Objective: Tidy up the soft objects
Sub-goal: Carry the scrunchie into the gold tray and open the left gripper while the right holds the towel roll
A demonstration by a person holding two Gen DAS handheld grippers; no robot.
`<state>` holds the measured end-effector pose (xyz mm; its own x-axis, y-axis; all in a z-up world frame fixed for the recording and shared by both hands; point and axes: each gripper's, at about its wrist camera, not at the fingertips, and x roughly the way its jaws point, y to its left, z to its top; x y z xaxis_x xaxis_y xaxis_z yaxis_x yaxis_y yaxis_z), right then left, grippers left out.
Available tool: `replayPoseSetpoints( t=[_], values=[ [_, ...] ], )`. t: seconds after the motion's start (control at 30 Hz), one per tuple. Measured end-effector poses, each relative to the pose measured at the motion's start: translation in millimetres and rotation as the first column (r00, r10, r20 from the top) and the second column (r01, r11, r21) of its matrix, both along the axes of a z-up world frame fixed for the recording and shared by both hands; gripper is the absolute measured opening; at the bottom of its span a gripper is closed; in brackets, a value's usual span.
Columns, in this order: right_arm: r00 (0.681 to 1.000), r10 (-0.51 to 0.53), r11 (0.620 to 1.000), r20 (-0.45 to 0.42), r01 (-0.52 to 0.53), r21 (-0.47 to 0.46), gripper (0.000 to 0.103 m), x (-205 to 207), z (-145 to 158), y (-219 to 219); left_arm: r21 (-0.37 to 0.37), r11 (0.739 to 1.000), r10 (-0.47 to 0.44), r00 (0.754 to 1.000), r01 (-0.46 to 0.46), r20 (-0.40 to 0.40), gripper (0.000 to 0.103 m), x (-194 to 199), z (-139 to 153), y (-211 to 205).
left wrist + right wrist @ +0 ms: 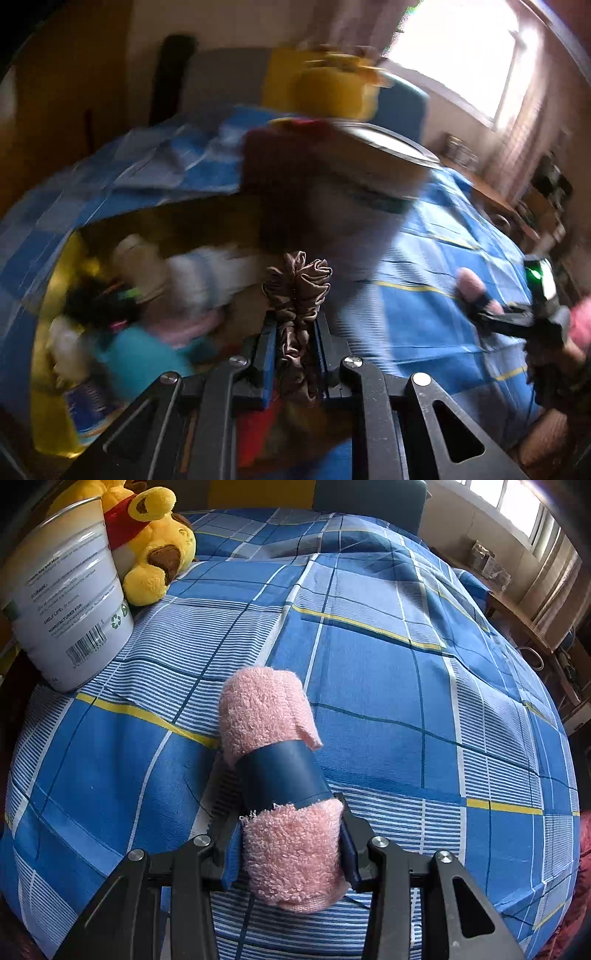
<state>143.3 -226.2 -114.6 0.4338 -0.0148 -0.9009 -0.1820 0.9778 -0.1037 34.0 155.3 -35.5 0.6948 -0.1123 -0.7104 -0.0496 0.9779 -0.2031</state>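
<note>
My left gripper [294, 328] is shut on a brown satin scrunchie [297, 291], which sticks up between the blue pads; the left wrist view is blurred by motion. My right gripper [291, 843] is shut on a rolled pink towel [273, 716] with a dark blue band [282, 775], resting on the blue checked bedspread [388, 664]. A yellow plush bear [155, 542] with a red shirt leans behind a white tin [70, 602] at the far left. In the left wrist view the tin [369, 173] and the bear [332, 88] stand just ahead, and the right gripper's body [517, 314] shows at right.
A cardboard box [122, 295] left of the bed holds several soft items, blurred, among them something teal and something pink. A bright window [454, 48] and a wooden desk [517, 616] lie beyond the bed's far right side.
</note>
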Motion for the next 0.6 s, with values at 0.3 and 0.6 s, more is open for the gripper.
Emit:
replayPoseSetpoints(
  t=[0.3, 0.6],
  values=[
    [1.000, -0.014, 1.000, -0.003, 0.014, 0.009, 0.043, 1.5, -1.0, -2.2, -0.080, 0.994, 0.074, 0.995, -0.080, -0.072, 0.025, -6.9, -30.8, 64.7],
    [0.999, -0.049, 0.998, -0.016, 0.050, 0.047, 0.043, 3.6, -0.8, -7.0, -0.055, 0.998, 0.009, 1.000, -0.010, -0.023, 0.065, -21.0, -18.0, 57.5]
  ],
)
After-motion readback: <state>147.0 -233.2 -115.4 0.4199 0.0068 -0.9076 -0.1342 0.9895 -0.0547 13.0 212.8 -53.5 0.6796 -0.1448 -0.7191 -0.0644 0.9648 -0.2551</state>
